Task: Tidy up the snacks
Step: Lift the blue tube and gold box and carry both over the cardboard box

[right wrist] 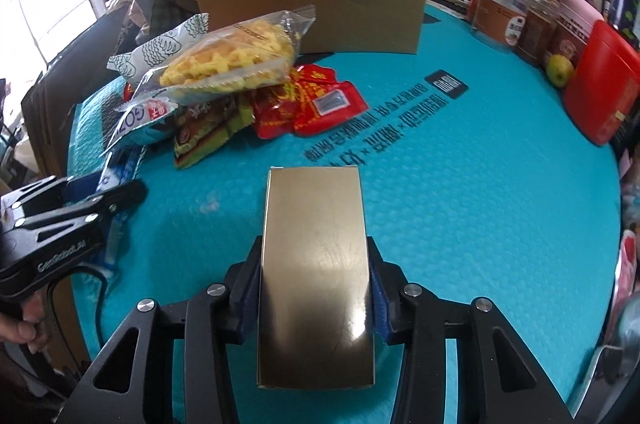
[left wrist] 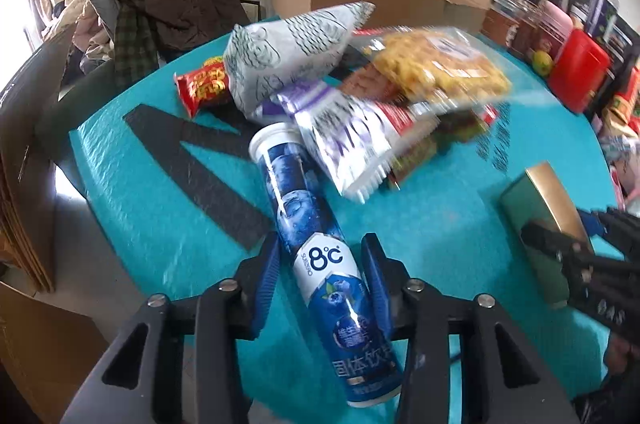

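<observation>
Teal mat (right wrist: 480, 183): gold box (right wrist: 316, 284) between right tool (right wrist: 314, 264).

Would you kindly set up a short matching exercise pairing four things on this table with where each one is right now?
Things:
1. blue tube
2. gold box
3. cardboard box
4. green apple

Places:
A. at the far edge of the table, flaps open
B. between the right gripper fingers
C. beside the red tin
D. between the left gripper fingers

Pairs: 1-D, 2-B, 3-A, 4-C
</observation>
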`<state>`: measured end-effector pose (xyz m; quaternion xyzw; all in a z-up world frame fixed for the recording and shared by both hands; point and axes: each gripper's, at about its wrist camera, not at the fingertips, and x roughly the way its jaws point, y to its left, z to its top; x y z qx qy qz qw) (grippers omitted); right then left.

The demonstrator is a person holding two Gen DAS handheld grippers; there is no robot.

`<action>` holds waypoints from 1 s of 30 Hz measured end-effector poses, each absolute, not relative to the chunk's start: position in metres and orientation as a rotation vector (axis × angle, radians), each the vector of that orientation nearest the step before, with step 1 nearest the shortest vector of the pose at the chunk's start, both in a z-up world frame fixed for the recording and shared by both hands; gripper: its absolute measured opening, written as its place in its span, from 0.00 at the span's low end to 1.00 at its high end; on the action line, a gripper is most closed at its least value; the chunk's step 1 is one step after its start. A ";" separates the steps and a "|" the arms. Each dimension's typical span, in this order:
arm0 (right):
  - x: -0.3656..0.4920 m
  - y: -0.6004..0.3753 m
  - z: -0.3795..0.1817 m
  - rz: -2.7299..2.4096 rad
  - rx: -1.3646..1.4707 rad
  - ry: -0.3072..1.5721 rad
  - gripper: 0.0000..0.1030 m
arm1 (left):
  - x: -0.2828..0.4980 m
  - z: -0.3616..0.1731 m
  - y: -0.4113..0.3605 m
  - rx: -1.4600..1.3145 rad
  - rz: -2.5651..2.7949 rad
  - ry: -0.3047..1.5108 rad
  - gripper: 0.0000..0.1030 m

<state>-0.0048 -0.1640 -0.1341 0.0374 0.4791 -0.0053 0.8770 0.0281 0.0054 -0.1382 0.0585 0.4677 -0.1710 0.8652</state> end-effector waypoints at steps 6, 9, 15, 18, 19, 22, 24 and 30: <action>-0.021 -0.166 -0.134 0.029 0.078 0.995 0.43 | 0.000 -0.135 -0.007 0.140 -0.420 1.008 0.31; -0.029 -0.167 -0.134 0.052 0.082 0.996 0.43 | -0.006 -0.131 -0.017 0.160 -0.441 0.995 0.31; -0.035 -0.172 -0.135 0.040 0.100 0.983 0.45 | -0.003 -0.139 -0.027 0.197 -0.397 0.983 0.31; -0.035 -0.174 -0.139 0.038 0.108 0.995 0.47 | -0.003 -0.140 -0.032 0.223 -0.386 0.951 0.32; -0.035 -0.173 -0.140 0.037 0.105 0.992 0.47 | -0.002 -0.140 -0.033 0.220 -0.387 0.943 0.32; -0.035 -0.171 -0.140 0.031 0.086 0.983 0.47 | -0.001 -0.140 -0.033 0.205 -0.398 0.921 0.27; -0.036 -0.170 -0.140 0.026 0.070 0.975 0.44 | -0.001 -0.140 -0.033 0.199 -0.400 0.917 0.27; -0.041 -0.170 -0.135 0.042 0.078 0.928 0.41 | -0.006 -0.132 -0.029 0.183 -0.417 0.891 0.27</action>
